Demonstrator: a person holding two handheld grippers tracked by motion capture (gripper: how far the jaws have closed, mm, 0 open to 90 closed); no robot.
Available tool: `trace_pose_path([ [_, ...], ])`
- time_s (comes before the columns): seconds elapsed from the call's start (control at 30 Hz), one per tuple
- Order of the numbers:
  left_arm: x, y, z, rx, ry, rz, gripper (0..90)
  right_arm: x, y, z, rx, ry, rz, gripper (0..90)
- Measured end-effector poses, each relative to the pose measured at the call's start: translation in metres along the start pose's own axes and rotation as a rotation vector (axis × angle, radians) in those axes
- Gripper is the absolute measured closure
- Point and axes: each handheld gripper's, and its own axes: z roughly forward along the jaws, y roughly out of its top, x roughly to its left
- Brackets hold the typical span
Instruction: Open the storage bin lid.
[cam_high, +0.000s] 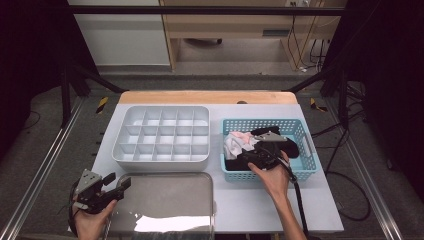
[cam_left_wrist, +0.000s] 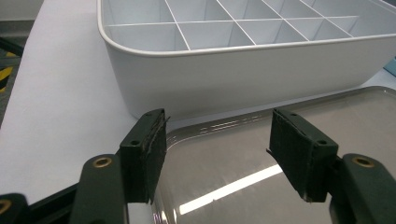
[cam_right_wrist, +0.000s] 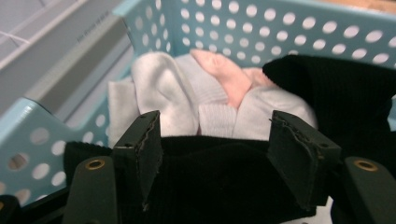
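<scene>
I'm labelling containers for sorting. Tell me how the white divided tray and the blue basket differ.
The white divided tray has solid walls and a grid of empty compartments; the blue basket has perforated walls and one open space. The tray is wider. The basket holds white, pink and black socks. Both are rectangular and sit on the table.

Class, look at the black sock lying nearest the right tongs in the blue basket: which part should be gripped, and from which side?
Grip the raised fold of the black sock from above. It bulges between the open jaws of the right tongs, on top of the pile, while the blue basket walls block any sideways approach.
</scene>
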Motion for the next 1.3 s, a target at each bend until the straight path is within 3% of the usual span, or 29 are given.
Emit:
trace_pose_path([
  [0.27, 0.001, 0.000, -0.002, -0.007, -0.004, 0.000, 36.0, 0.000, 0.000, 0.014, 0.090, 0.022, 0.046, 43.9],
  [0.37, 0.000, 0.000, -0.001, -0.005, -0.005, 0.002, 36.1, 0.001, -0.002, 0.021, 0.154, 0.007, 0.029, 52.5],
  [0.43, 0.000, 0.000, -0.001, -0.002, -0.005, 0.004, 36.2, 0.004, -0.002, 0.024, 0.176, -0.009, -0.010, 61.0],
  [0.6, -0.001, 0.000, 0.000, 0.005, -0.007, 0.008, 36.5, 0.002, -0.001, 0.023, 0.211, 0.008, -0.003, 78.1],
  [0.8, -0.001, 0.000, 0.000, 0.008, -0.009, 0.006, 36.8, -0.002, 0.001, 0.017, 0.191, 0.035, 0.026, 82.4],
  [1.17, -0.001, 0.000, 0.000, 0.010, -0.011, 0.004, 37.2, -0.010, 0.017, -0.028, -0.010, 0.085, 0.058, 83.8],
  [1.3, -0.001, 0.000, 0.000, 0.006, -0.011, 0.003, 37.3, -0.008, 0.022, -0.036, -0.047, 0.098, 0.051, 83.8],
])
